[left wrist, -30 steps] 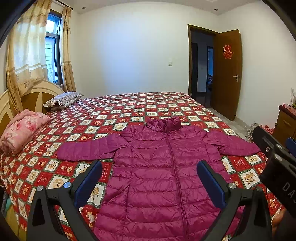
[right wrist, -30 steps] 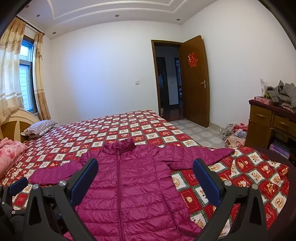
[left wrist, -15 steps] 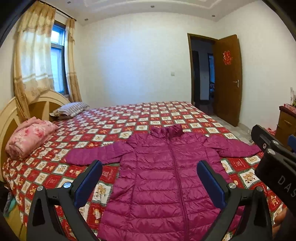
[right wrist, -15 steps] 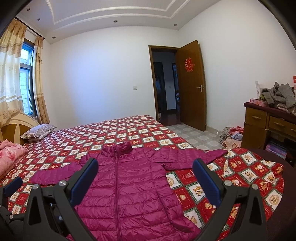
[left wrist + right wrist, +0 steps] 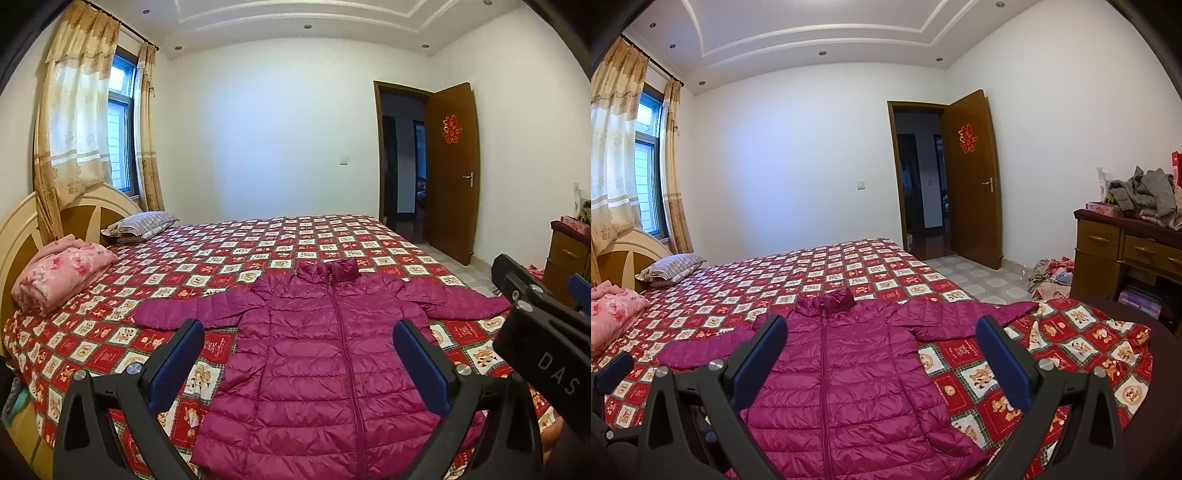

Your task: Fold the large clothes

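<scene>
A magenta quilted puffer jacket (image 5: 325,354) lies flat, zipped and front up on the bed, both sleeves spread out sideways; it also shows in the right wrist view (image 5: 849,376). My left gripper (image 5: 297,365) is open and empty, held above the jacket's lower half. My right gripper (image 5: 881,362) is open and empty, above the jacket's right side. The right gripper's body shows at the right edge of the left wrist view (image 5: 539,332).
The bed has a red patchwork cover (image 5: 258,251). A folded pink quilt (image 5: 59,273) and a striped pillow (image 5: 140,223) lie by the headboard. A wooden dresser (image 5: 1126,254) with piled clothes stands right. Clothes lie on the floor (image 5: 1052,277). The door (image 5: 975,177) is open.
Both grippers have tilted upward and drawn back a little, so the jacket sits lower in each view and more ceiling shows. The jacket has not moved. Both grippers stay open.
</scene>
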A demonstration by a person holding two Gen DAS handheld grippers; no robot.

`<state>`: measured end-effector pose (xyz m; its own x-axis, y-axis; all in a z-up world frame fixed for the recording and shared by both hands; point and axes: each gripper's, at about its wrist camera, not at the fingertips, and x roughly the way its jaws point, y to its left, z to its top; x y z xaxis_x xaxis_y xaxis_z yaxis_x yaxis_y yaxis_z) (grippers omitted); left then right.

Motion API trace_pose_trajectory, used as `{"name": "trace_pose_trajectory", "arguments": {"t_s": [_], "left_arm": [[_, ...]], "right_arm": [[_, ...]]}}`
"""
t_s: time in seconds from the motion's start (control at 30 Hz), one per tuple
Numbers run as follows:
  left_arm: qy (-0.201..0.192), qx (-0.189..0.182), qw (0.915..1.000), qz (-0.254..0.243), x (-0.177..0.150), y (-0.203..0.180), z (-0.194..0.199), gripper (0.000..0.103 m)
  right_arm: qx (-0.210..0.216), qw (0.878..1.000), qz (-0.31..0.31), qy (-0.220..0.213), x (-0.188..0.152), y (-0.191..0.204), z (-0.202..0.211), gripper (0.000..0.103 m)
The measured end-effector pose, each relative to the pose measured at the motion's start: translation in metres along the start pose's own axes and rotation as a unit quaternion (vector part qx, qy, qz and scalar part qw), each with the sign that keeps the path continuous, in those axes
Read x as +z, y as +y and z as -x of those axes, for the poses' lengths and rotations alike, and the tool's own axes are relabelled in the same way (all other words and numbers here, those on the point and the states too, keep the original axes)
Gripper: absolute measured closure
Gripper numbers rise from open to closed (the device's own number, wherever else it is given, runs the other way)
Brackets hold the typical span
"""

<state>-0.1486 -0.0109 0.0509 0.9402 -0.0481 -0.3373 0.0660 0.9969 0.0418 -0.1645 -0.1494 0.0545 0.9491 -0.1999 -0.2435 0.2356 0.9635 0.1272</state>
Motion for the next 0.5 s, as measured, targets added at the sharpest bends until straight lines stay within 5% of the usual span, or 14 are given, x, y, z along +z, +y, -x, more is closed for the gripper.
{"name": "trace_pose_trajectory", "arguments": {"t_s": [0.5], "left_arm": [[0.008,-0.02,0.9998,-0.005,-0.0012,-0.0061,0.0066,0.001]], "right_arm": [[-0.002,1.0,-0.002,-0.007,0.0023,-0.0047,0.0079,0.0]]}}
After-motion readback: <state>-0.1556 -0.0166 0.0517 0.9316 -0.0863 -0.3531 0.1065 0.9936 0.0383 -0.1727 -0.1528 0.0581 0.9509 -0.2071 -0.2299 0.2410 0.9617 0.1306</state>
